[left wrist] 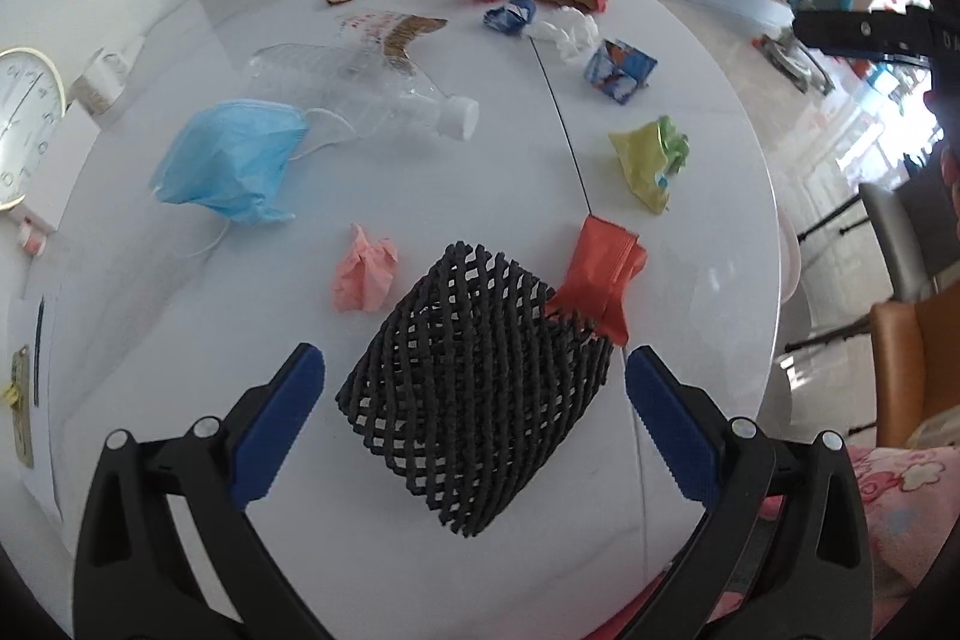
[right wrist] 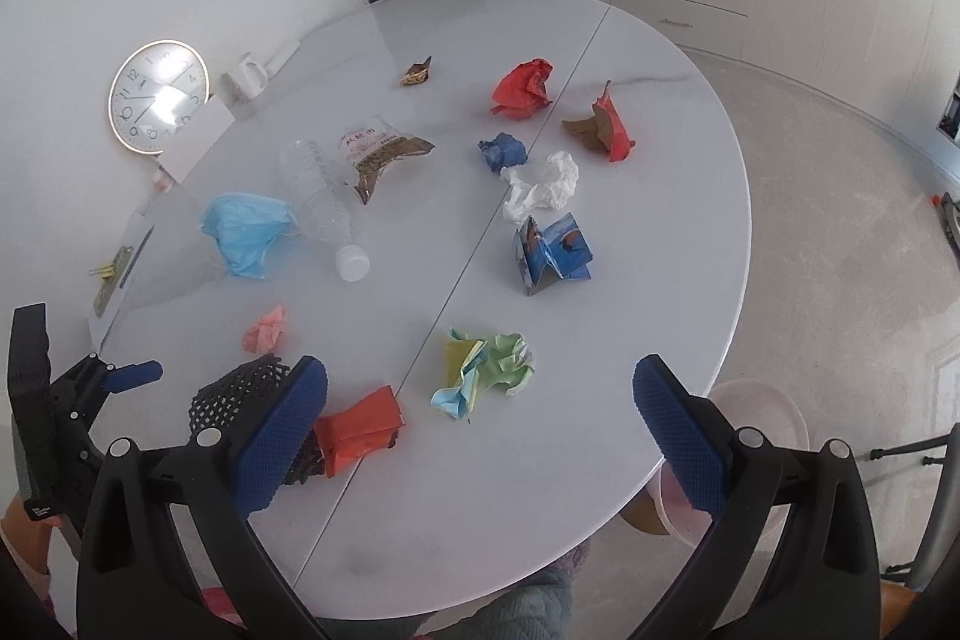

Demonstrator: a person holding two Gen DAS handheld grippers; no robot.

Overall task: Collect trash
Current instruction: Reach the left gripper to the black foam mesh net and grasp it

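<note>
Trash lies scattered on a white round table (left wrist: 480, 172). A black foam net (left wrist: 480, 388) lies between the open fingers of my left gripper (left wrist: 474, 388), untouched. An orange-red wrapper (left wrist: 600, 274) leans on the net's far right side. A pink paper ball (left wrist: 366, 274), a blue face mask (left wrist: 234, 160) and a clear plastic bottle (left wrist: 372, 88) lie beyond. My right gripper (right wrist: 480, 412) is open and empty above the table's near edge, over bare tabletop, just short of a yellow-green crumpled paper (right wrist: 486, 370). The net (right wrist: 240, 394) and wrapper (right wrist: 360, 427) sit by its left finger.
Farther off lie a folded blue carton (right wrist: 552, 253), white tissue (right wrist: 540, 187), blue wad (right wrist: 503, 151), red paper (right wrist: 523, 88), brown-red wrapper (right wrist: 600, 127) and a snack bag (right wrist: 378, 154). A clock (right wrist: 157, 97) and a mug (right wrist: 247, 77) stand at the left. A pink bin (right wrist: 762, 418) sits below the table's right edge.
</note>
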